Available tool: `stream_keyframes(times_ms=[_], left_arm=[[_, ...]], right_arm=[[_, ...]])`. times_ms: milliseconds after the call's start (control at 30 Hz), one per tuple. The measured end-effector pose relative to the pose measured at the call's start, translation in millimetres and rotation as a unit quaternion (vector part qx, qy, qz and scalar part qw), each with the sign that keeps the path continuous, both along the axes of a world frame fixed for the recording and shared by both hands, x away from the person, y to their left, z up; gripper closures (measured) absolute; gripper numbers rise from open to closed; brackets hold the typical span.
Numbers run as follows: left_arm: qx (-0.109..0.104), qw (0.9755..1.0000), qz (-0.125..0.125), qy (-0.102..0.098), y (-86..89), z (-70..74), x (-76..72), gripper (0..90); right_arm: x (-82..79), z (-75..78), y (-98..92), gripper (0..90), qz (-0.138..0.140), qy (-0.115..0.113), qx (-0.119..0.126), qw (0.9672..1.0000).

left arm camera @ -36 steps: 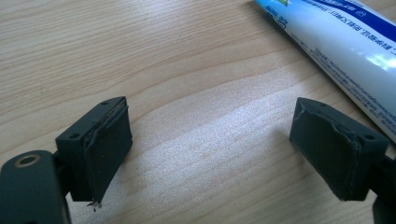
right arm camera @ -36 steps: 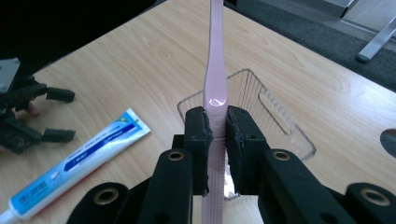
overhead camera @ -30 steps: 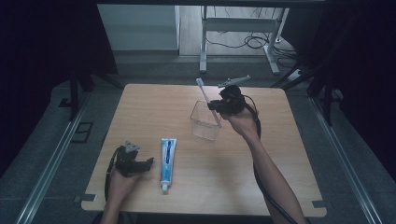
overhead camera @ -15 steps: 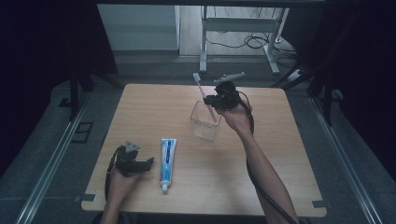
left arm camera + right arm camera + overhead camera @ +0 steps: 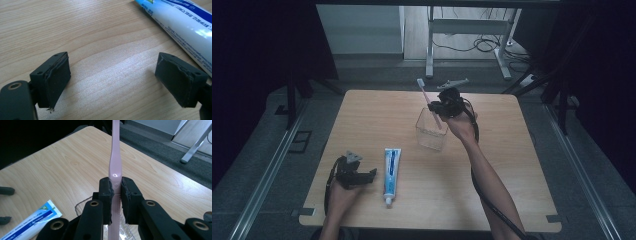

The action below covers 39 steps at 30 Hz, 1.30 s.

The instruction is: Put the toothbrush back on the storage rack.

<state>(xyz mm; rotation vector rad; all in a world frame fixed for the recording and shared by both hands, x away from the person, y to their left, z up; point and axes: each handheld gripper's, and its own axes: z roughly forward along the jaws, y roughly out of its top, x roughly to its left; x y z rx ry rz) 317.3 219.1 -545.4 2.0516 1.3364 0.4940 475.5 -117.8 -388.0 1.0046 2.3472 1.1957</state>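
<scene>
The right gripper (image 5: 438,107) clamps a slim pink plastic toothbrush (image 5: 115,167) by its handle, tilted over the clear square plastic cup (image 5: 431,131) at the table's centre. At seven o'clock, the left gripper (image 5: 113,81) rests with jaws spread, the blue-and-white toothpaste tube (image 5: 391,167) just beside it.

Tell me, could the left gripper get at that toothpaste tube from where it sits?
Probably yes. The left gripper rests open on the table, and the toothpaste tube lies flat just beside it, with nothing in between.
</scene>
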Motion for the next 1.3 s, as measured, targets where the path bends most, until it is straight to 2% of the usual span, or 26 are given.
stream_keyframes(times_ms=[333, 967, 1300], left_arm=[[0.0, 1.0, -0.001, 0.0, -0.1, 0.0, 0.2, 12.8], [-0.001, 1.0, -0.001, 0.0, -0.1, 0.0, 0.2, 12.8], [-0.001, 1.0, -0.001, 0.0, -0.2, 0.0, 0.1, 12.8]], right_arm=[[3.7, -12.4, -0.5, 78.7, -0.007, -0.001, -0.008, 0.9999], [4.6, -44.4, -4.3, 78.7, -0.01, 0.026, -0.027, 0.9992], [5.4, -54.9, -2.4, 78.6, -0.008, 0.045, -0.039, 0.9982]])
